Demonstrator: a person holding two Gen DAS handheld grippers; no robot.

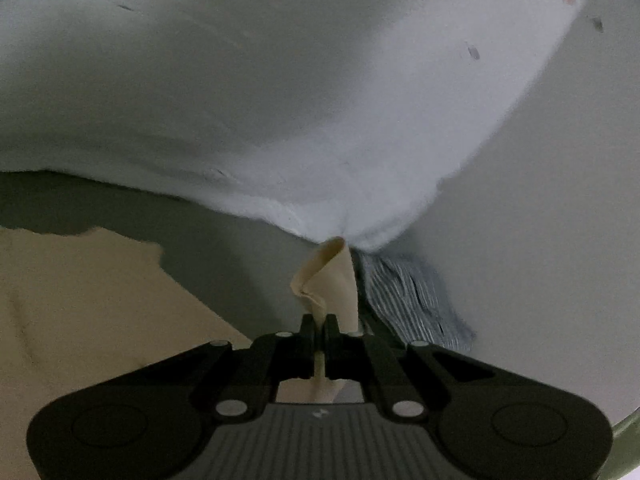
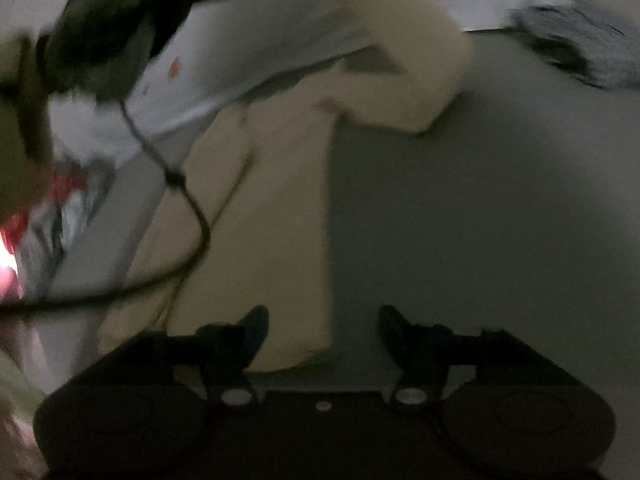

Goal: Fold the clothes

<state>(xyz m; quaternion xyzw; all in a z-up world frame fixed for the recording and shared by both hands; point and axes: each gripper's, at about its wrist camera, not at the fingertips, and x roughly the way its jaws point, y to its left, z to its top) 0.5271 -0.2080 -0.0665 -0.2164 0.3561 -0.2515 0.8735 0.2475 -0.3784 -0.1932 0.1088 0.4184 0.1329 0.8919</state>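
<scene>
- My left gripper (image 1: 320, 330) is nearest in its own view: its 2 fingers are pinched tight on a narrow fold of the beige garment (image 1: 326, 276), which rises from the jaws in a soft twisted strip.
- That strip buckles and curls on itself just past the fingertips — I judge it thin, light and limp, with no stiffness to hold a crease unless I lay it flat.
- Beside it on the right lies a blue-and-white striped cloth (image 1: 412, 300), crumpled, its edge touching the pale sheet behind. Whether it touches the beige strip I cannot tell.
- Farther out, a large white cloth (image 1: 300, 100) fills the upper half of the left view, draped and bulging; the beige strip runs up to its lower edge.
- My right gripper (image 2: 324, 328) stands wide open and holds nothing; its left finger (image 2: 254, 326) overlaps the near corner of the beige garment (image 2: 256, 240) in the view.
- From there the beige cloth stretches away over the grey surface (image 2: 480, 220), with a thicker rolled part (image 2: 420, 68) at the far end — the picture is blurred, so I cannot say which part of the garment that is.
- A black cable (image 2: 192, 208) loops across the cloth on the left.
- For a grip, I would take the near corner or hem edge, pinching 1 layer cleanly; soft fabric like this can slip or drag extra layers along.
</scene>
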